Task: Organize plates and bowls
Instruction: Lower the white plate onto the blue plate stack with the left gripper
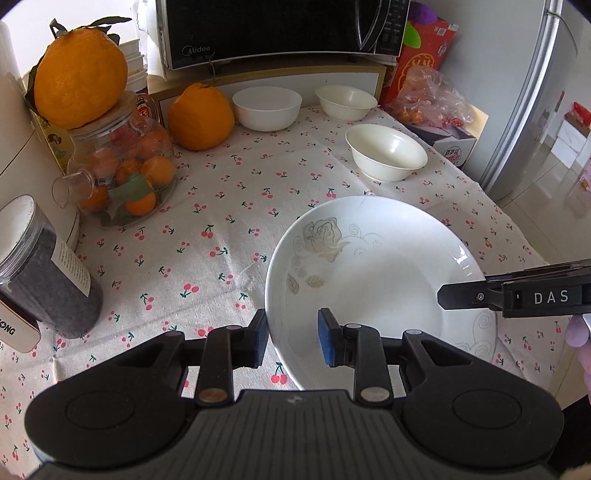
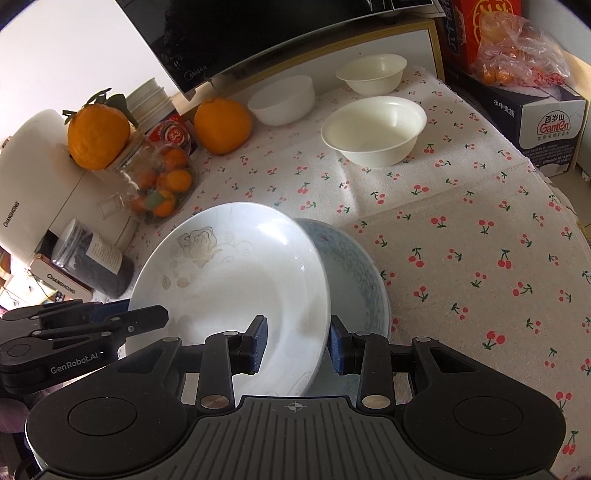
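We see the rose plate [image 1: 373,280] tilted at the near edge of the table [image 1: 207,229], its right side lying over the blue-patterned plate [image 2: 354,280] beneath it. The left claw [image 1: 293,341] straddles the rose plate's near-left rim, 1 pad outside and 1 inside; a narrow gap shows on the inner side, so we cannot tell whether it is pinching. The right claw [image 2: 297,343] straddles the right rims of both plates, its left pad inside the rose plate and its right pad against the outer edge of the blue-patterned plate; whether it presses, we cannot tell either. In the left wrist view the right claw's finger reaches in over the plate's right rim.

Farther back on the cherry-print cloth stand 3 bowls, well apart from the plates: cream bowl [image 1: 386,153] nearest, small cream bowl [image 1: 345,101] behind it, white bowl [image 1: 266,108] to its left. Just left of the white bowl sits an orange [image 1: 201,118]. A glass jar [image 1: 125,170] of small oranges carries a second orange [image 1: 79,77] on its lid. A dark-filled canister [image 1: 48,273] lies at the left edge. The microwave [image 1: 284,29] stands at the back.
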Tool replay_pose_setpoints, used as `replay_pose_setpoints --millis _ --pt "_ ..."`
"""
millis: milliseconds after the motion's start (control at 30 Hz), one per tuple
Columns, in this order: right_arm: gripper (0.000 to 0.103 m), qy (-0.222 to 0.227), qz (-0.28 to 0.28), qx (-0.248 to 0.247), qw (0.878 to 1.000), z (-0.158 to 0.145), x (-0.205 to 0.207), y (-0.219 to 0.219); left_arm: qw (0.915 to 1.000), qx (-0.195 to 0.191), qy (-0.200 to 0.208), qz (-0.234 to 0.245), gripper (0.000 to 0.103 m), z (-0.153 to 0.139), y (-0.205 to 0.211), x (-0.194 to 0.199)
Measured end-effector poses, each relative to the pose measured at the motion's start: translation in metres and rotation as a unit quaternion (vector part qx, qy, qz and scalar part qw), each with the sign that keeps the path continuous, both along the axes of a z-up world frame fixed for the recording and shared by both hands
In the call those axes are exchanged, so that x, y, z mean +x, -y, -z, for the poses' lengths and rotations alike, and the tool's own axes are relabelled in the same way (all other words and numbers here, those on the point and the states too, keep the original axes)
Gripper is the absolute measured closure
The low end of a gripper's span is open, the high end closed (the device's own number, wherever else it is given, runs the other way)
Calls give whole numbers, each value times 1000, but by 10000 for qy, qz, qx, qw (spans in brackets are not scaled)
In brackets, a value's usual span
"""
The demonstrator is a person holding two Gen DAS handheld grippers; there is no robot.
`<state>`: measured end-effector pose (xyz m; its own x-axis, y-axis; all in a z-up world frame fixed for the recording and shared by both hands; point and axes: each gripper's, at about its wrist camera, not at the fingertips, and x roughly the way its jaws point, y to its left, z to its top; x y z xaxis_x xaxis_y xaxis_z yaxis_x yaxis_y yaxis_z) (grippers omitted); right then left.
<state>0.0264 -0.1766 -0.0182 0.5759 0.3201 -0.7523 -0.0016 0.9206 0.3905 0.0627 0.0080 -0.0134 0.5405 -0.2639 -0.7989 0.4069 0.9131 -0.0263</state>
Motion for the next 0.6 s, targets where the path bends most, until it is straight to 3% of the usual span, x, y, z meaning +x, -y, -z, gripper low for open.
replay_pose_setpoints --millis 600 --pt "69 -229 77 -180 9995 2 1 -1 9983 531 193 113 77 7 17 -1"
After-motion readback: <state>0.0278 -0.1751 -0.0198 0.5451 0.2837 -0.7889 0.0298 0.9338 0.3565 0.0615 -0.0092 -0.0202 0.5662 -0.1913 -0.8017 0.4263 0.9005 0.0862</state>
